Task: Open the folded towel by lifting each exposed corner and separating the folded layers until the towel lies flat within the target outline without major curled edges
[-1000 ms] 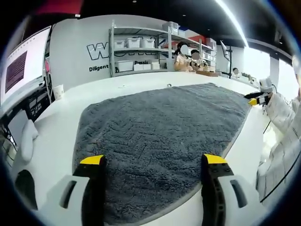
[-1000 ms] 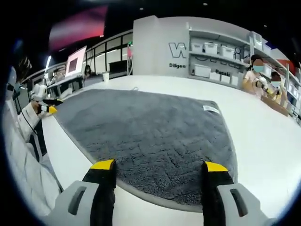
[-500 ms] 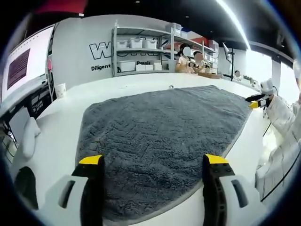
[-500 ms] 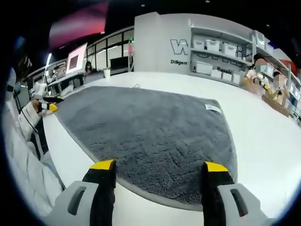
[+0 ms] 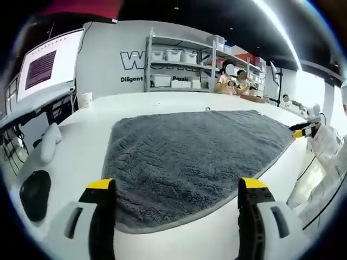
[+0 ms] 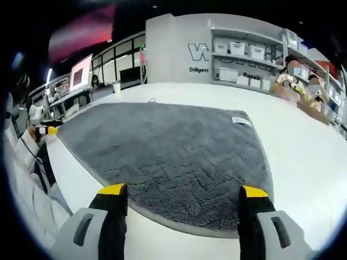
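Both grippers pulled back from the towel. Left gripper view: left gripper [image 5: 176, 187] with jaws apart and empty, drawn off the gray towel [image 5: 195, 154], now spread flat on the white table [image 5: 81, 135]; more bare table at the near edge than a second ago, suggesting the unfolding is done. Shelves [image 5: 179, 67] behind.

Right gripper view: right gripper [image 6: 184, 195] likewise apart, holding nothing, just short of the towel's edge; white label [image 6: 239, 120] at the far corner.

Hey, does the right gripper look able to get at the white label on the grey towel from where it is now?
Probably yes, with a forward reach. The right gripper hangs open at the towel's near edge, the label lies at the far edge, and nothing stands on the towel between them.
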Demonstrator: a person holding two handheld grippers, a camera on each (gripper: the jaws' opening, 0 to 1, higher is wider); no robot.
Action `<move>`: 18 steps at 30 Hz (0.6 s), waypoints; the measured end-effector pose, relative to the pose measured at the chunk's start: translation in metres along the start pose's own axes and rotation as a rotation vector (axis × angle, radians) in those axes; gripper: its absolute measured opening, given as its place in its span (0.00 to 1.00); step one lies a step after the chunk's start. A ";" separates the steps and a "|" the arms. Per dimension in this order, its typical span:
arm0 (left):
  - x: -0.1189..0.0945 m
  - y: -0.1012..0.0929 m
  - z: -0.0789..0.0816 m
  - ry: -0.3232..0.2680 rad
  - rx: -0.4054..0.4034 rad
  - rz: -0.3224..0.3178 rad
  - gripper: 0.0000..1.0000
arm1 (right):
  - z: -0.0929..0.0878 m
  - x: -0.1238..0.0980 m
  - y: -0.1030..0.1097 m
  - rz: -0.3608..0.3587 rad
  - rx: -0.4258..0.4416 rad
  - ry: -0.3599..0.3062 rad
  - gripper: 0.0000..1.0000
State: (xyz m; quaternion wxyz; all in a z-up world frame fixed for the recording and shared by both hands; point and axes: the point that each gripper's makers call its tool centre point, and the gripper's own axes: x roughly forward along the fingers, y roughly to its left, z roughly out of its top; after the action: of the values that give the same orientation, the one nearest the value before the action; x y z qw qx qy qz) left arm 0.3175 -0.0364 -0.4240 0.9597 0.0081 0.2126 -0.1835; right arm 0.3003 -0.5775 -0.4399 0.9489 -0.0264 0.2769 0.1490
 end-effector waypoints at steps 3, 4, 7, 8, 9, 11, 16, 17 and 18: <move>-0.005 0.001 -0.002 -0.005 -0.033 0.023 0.91 | 0.003 0.000 0.005 -0.003 -0.007 0.013 0.90; -0.007 0.001 -0.002 -0.011 -0.045 0.029 0.91 | 0.004 -0.001 0.006 -0.004 -0.010 0.012 0.91; -0.009 0.000 -0.004 -0.018 -0.071 0.038 0.90 | 0.007 -0.002 0.004 -0.023 -0.003 0.007 0.94; -0.009 -0.001 -0.006 -0.011 -0.079 0.037 0.91 | 0.008 -0.002 0.003 -0.027 0.002 0.004 0.95; -0.010 -0.002 -0.007 -0.008 -0.081 0.038 0.91 | 0.008 -0.002 0.003 -0.029 0.008 0.002 0.97; -0.010 -0.004 -0.007 -0.006 -0.074 0.043 0.91 | 0.007 -0.001 0.002 -0.034 0.025 0.008 0.99; -0.009 -0.001 -0.003 -0.017 -0.063 0.067 0.91 | 0.000 -0.001 0.005 -0.048 0.023 0.036 0.99; -0.009 -0.001 -0.003 -0.019 -0.064 0.070 0.91 | -0.001 -0.001 0.005 -0.054 0.017 0.042 0.99; -0.008 0.000 -0.002 -0.022 -0.068 0.071 0.91 | -0.002 -0.001 0.005 -0.063 0.007 0.048 0.99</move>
State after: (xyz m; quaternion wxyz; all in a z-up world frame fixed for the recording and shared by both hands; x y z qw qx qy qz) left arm 0.3096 -0.0338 -0.4225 0.9677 -0.0189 0.2074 -0.1422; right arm 0.2970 -0.5730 -0.4410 0.9463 -0.0354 0.2990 0.1175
